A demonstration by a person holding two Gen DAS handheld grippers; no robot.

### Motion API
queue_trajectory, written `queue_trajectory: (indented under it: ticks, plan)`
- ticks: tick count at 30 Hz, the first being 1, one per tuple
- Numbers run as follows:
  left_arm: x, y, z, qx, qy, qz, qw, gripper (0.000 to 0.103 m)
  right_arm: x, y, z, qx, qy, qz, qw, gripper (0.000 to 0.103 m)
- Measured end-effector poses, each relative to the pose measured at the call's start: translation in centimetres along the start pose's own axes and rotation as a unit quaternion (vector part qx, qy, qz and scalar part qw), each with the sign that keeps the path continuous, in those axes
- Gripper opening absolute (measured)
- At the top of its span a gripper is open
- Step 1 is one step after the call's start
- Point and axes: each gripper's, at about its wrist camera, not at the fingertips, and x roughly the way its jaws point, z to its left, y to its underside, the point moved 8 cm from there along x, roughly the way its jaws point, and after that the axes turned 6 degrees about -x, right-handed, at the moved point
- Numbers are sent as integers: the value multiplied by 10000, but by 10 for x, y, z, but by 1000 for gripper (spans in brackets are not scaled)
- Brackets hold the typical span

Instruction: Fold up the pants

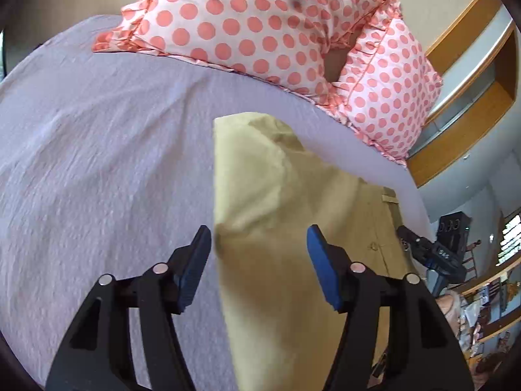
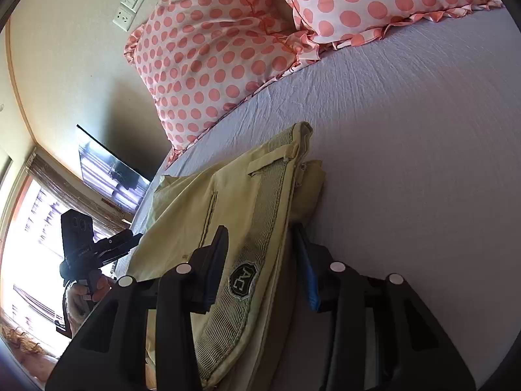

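Pale yellow pants (image 1: 280, 215) lie folded on the lilac bed sheet (image 1: 97, 163). My left gripper (image 1: 259, 244) is open, its blue-padded jaws spread over the pants' left folded edge, holding nothing. In the right wrist view the pants (image 2: 202, 208) show their ribbed waistband with a dark "AC" badge (image 2: 242, 280). My right gripper (image 2: 260, 247) is open, its jaws on either side of the waistband edge, not clamped on it. The right gripper also shows in the left wrist view (image 1: 433, 257), beyond the pants. The left gripper shows at the left of the right wrist view (image 2: 94, 247).
Two pink polka-dot pillows (image 1: 260, 22) (image 2: 211, 65) lie at the head of the bed. A wooden shelf unit (image 1: 472, 97) stands past the bed's right side. A wall screen (image 2: 110, 169), a window (image 2: 29, 244) and wall sockets (image 2: 128, 6) are to the left.
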Motion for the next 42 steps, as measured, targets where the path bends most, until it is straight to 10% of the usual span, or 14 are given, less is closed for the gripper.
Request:
queue_trajectory:
  ticks: [7, 9, 12, 14, 23, 27, 31, 35, 42]
  plan:
    - [28, 1, -11, 7, 525, 353, 9980, 66, 4, 2, 6, -90, -184, 149, 9997, 43]
    - [35, -4, -15, -138, 772, 457, 9959, 65, 10, 7, 13, 56, -688, 352, 9970, 27]
    - [45, -11, -11, -344, 870, 562, 9940, 21, 11, 8, 15, 285, -1074, 415, 9929, 19]
    - [41, -15, -17, -282, 966, 541, 9935, 11, 10, 1, 18, 293, -1148, 389, 9922, 17]
    - [51, -97, -75, 484, 573, -404, 9964, 8, 16, -99, 18, -120, -902, -380, 9951, 15]
    - [109, -136, -73, 485, -141, -404, 9979, 15, 36, -130, -20, 99, -139, -634, 9978, 17]
    - [120, -137, -56, 234, -458, -389, 9979, 28, 41, -121, -55, -135, 1784, -284, 9835, 35]
    - [71, -125, -67, 640, -414, -1038, 9917, 51, 5, -120, -34, -331, 1488, -835, 9848, 78]
    - [83, -65, -109, 882, 414, -199, 9950, 77, 49, -84, 6, -526, 982, 82, 9937, 89]
